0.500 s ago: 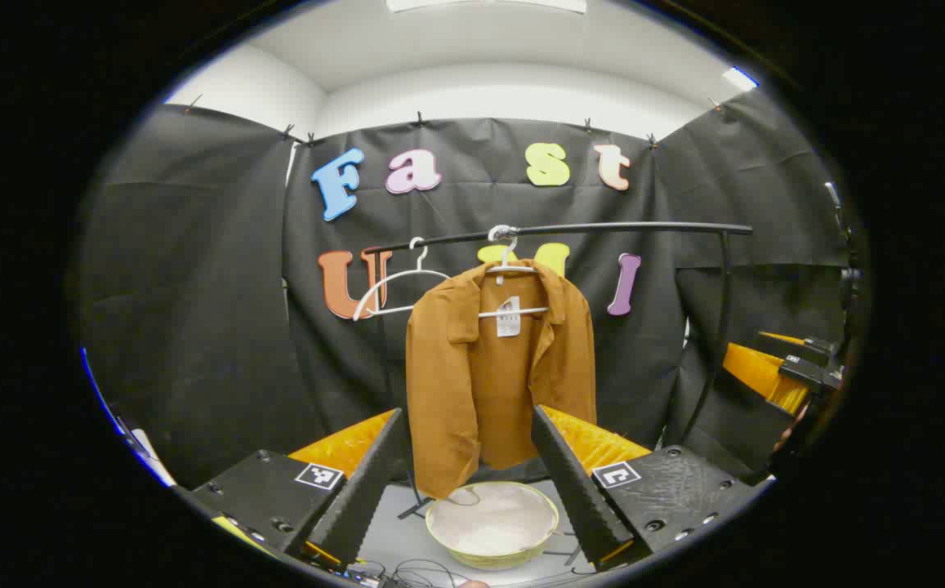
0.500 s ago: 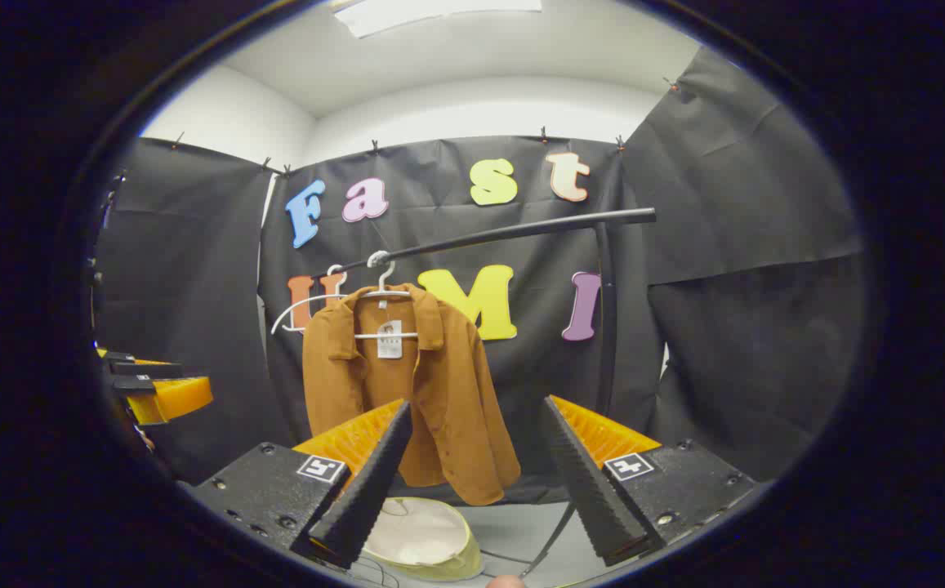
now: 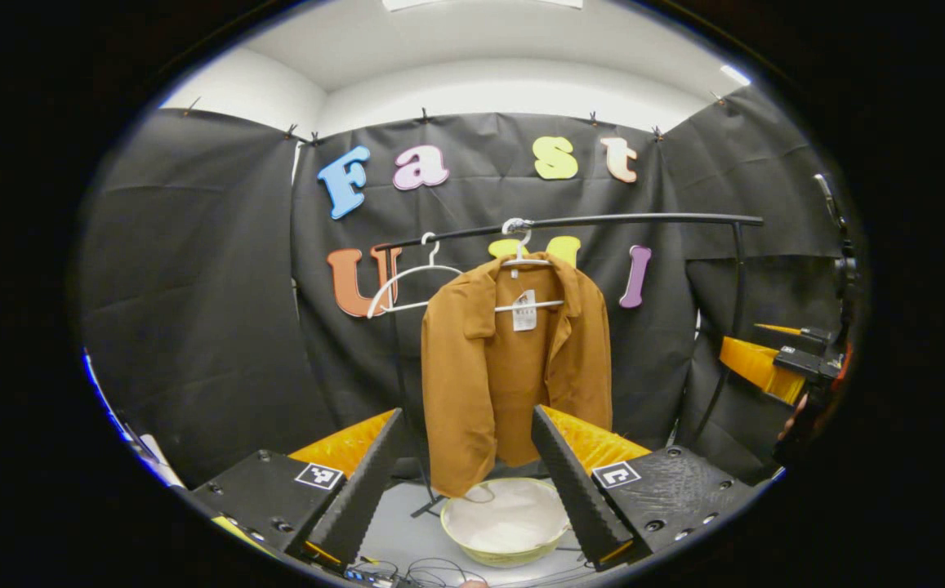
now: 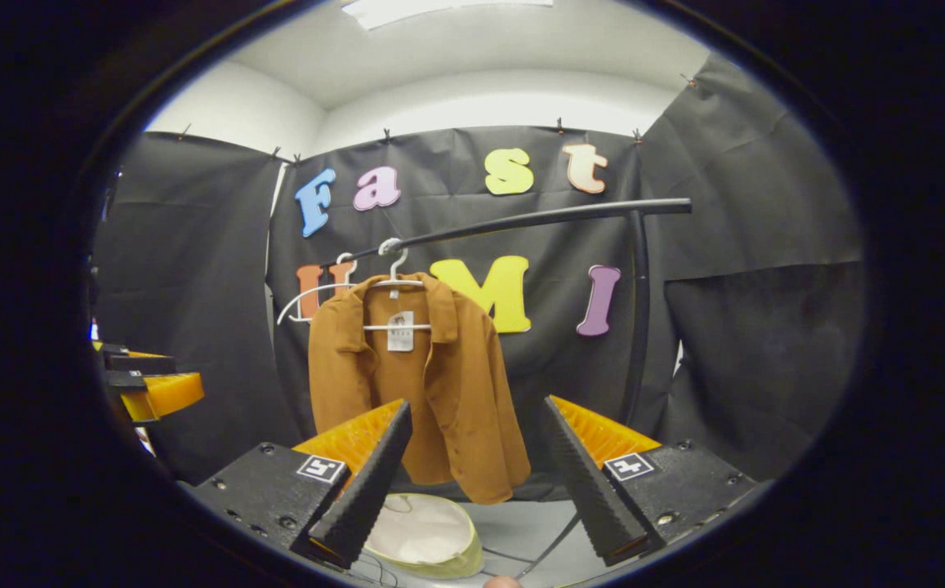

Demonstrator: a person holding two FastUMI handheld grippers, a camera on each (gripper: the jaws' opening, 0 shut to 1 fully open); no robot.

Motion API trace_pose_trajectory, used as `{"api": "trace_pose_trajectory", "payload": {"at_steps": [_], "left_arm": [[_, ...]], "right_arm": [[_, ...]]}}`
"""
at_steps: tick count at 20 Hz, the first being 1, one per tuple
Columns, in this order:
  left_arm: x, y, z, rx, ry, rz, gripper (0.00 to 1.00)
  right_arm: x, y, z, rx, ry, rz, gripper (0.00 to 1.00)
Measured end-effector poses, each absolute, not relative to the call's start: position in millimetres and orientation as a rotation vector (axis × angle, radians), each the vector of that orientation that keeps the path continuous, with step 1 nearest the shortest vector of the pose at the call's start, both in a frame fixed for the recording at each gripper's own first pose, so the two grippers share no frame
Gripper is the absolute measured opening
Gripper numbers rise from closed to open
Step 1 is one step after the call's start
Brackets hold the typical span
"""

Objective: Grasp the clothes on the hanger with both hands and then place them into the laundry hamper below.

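— Left gripper view first. Fingers?

— Left gripper (image 3: pixel 465 482) spread wide, nothing between the fingers (image 3: pixel 362 490). Brown jacket (image 3: pixel 513 367) straight ahead, well beyond the tips, hem dropping into the gap between them.

— Hanging from?

— White hanger (image 3: pixel 528 282) hooked on a black rail (image 3: pixel 603 222). Second hanger, bare (image 3: pixel 407 286), just to the left on the same rail, above and beyond the left finger.

— Hamper?

— Pale round laundry hamper (image 3: pixel 507 523) on the floor under the jacket, low between the fingers, nearer the right one, its right rim hidden behind that finger. Some cables (image 3: pixel 415 569) on the floor close below the tips.

— Anything off to the side?

— Right gripper (image 3: pixel 774 359) far out past the right finger, at the edge. Cannot tell its opening from here.

— Right gripper view, then.

— Right gripper (image 4: pixel 480 490) also wide apart, holding nothing. Jacket (image 4: pixel 415 384) ahead and off to the left, well apart from the tips, lower hem showing between the fingers, left side above the left finger. Hanger (image 4: pixel 394 290) and rail (image 4: pixel 537 219) up beyond. Hamper (image 4: pixel 427 535) low down, just right of the left finger, partly hidden behind it. Left gripper (image 4: pixel 149 384) far left of the left finger.
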State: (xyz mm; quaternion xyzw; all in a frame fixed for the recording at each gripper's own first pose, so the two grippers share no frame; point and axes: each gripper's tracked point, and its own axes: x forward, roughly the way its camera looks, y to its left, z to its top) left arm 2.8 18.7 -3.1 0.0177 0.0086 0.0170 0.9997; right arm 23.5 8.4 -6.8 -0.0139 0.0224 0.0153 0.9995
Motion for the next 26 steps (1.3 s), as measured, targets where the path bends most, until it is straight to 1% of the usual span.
{"api": "trace_pose_trajectory", "payload": {"at_steps": [1,5,6,10,11,12,13,14,15,17,18,19,20,21,23,24,25,26], "left_arm": [[2.7,21.0,-4.1,0.038,0.020,0.039,0.95],[15.1,21.5,-11.0,0.017,0.041,0.040,0.95],[20.2,20.8,-12.7,0.008,0.051,0.039,1.00],[49.6,16.2,-25.2,-0.014,0.108,0.015,1.00],[59.9,14.7,-26.4,-0.015,0.115,0.007,0.91],[71.7,13.3,-28.8,-0.014,0.123,-0.002,0.92],[83.3,10.5,-32.2,-0.011,0.135,-0.013,0.95],[96.4,8.8,-35.2,-0.009,0.144,-0.022,0.91],[107.4,8.3,-41.1,-0.011,0.172,-0.028,1.00],[132.0,8.0,-49.2,-0.014,0.203,-0.035,1.00],[144.5,9.8,-50.1,-0.020,0.211,-0.035,0.99],[157.5,10.8,-50.8,-0.027,0.219,-0.031,0.95],[171.5,13.6,-51.7,-0.036,0.223,-0.026,0.95],[184.4,15.0,-54.2,-0.047,0.238,-0.023,0.95],[209.4,16.7,-56.2,-0.078,0.258,-0.024,0.96],[222.9,17.1,-55.6,-0.092,0.261,-0.032,1.00],[234.4,19.3,-53.9,-0.105,0.267,-0.023,1.00],[246.6,20.5,-52.0,-0.120,0.266,-0.028,0.95]], "right_arm": [[25.1,9.5,-7.8,-0.030,0.047,0.031,0.99],[39.1,14.9,-15.5,-0.035,0.090,0.022,1.00],[46.2,15.8,-18.9,-0.032,0.110,0.023,1.00],[85.5,25.0,-34.8,0.000,0.178,0.048,1.00],[97.6,28.7,-37.5,0.008,0.189,0.054,1.00],[111.0,33.6,-40.2,0.013,0.201,0.059,1.00],[121.9,35.8,-45.5,0.018,0.216,0.060,1.00],[135.6,39.5,-47.6,0.030,0.229,0.070,1.00],[148.3,43.4,-50.6,0.044,0.247,0.072,1.00],[177.9,50.9,-52.8,0.069,0.269,0.081,0.99],[193.6,53.8,-52.7,0.081,0.278,0.084,1.00],[206.5,56.2,-53.1,0.095,0.291,0.080,1.00],[219.7,59.4,-52.6,0.111,0.298,0.087,0.98],[230.3,62.9,-55.2,0.126,0.317,0.087,1.00],[252.7,73.0,-55.1,0.152,0.335,0.105,0.99],[263.3,78.3,-55.5,0.163,0.342,0.116,1.00],[275.0,82.5,-56.3,0.170,0.355,0.118,0.99],[285.9,89.5,-57.6,0.173,0.361,0.133,0.99]]}}
